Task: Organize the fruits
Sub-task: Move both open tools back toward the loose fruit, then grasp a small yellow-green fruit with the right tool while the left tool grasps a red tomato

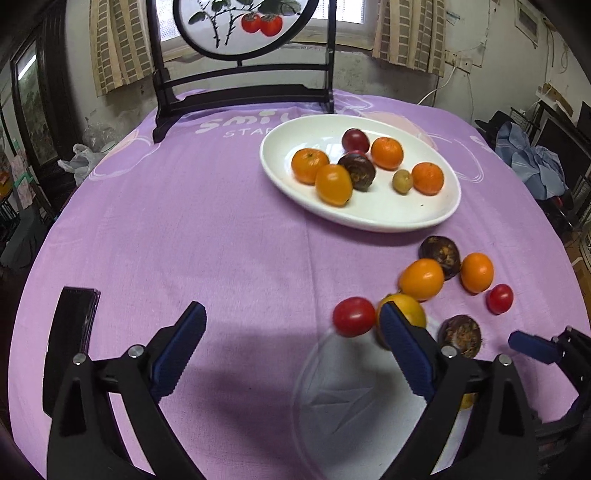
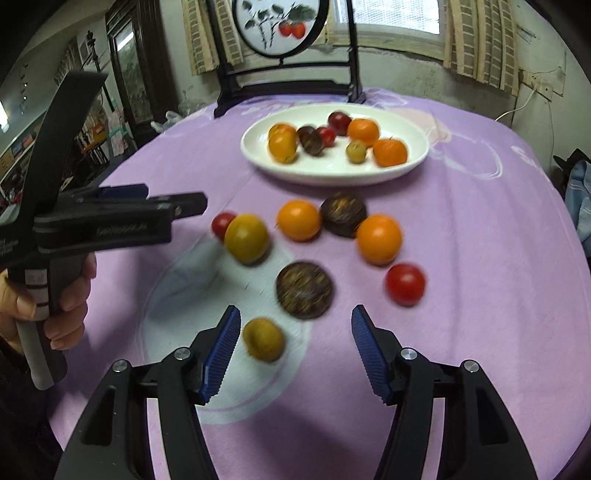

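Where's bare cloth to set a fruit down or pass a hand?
Free: the wide purple cloth left of the white plate, running from the dark stand to the black phone. The plate's near-right part is also bare. Crowded: the loose fruit cluster in front of the plate.

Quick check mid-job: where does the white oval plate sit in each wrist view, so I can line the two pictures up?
Left wrist: the white oval plate lies right of centre, upper half, fruit on it.
Right wrist: the plate lies just above centre, beyond the loose fruit.
Shared landmark: the round painted screen on its dark stand stands behind the plate at the table's far edge.
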Motion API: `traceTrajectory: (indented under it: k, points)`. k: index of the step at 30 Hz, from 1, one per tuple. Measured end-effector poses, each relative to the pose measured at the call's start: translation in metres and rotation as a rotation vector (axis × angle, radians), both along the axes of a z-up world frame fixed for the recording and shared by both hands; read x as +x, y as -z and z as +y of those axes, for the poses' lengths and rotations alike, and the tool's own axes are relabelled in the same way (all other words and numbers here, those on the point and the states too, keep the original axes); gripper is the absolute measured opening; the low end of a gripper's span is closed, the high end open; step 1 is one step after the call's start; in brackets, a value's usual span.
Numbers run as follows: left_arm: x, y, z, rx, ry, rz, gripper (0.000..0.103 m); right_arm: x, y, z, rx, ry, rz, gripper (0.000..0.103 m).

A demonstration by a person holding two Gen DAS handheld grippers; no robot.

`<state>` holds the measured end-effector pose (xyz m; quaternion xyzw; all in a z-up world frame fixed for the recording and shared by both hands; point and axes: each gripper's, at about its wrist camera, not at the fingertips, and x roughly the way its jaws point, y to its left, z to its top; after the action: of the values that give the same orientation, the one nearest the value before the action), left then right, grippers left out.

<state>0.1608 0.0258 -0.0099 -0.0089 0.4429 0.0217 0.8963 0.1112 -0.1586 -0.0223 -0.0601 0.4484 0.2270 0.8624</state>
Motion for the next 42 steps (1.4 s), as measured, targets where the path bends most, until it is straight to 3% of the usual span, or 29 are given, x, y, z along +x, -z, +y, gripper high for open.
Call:
traceTrajectory:
  k: [5, 11, 13, 23, 30, 36, 39, 42]
  points:
    - [0.001, 0.016, 0.012, -0.017, -0.006, 0.012, 0.093, -0.003, 0.014, 0.017, -0.03, -0.009, 0.029, 0.062]
    - [0.003, 0.017, 0.016, -0.021, 0.008, 0.007, 0.093, -0.002, 0.023, 0.03, -0.103, 0.008, 0.002, 0.038]
    - [0.004, 0.018, 0.016, -0.022, 0.007, 0.011, 0.093, -0.004, 0.023, 0.03, -0.087, 0.006, -0.002, 0.027]
    - [0.002, 0.022, 0.005, -0.007, 0.053, 0.024, 0.093, -0.004, 0.012, -0.023, 0.1, 0.131, -0.003, 0.027]
    - [0.002, 0.038, -0.006, 0.048, 0.097, 0.079, 0.093, -0.002, 0.013, -0.041, 0.15, 0.176, 0.01, 0.027]
    - [0.011, 0.043, -0.016, 0.074, 0.146, 0.071, 0.086, -0.006, 0.006, -0.038, 0.171, 0.144, -0.014, 0.027]
    - [0.018, 0.042, -0.021, 0.091, 0.183, 0.061, 0.079, -0.008, 0.005, -0.038, 0.169, 0.137, -0.016, 0.027]
    - [0.025, 0.04, -0.026, 0.078, 0.226, 0.055, 0.065, -0.007, 0.005, -0.039, 0.166, 0.14, -0.017, 0.027]
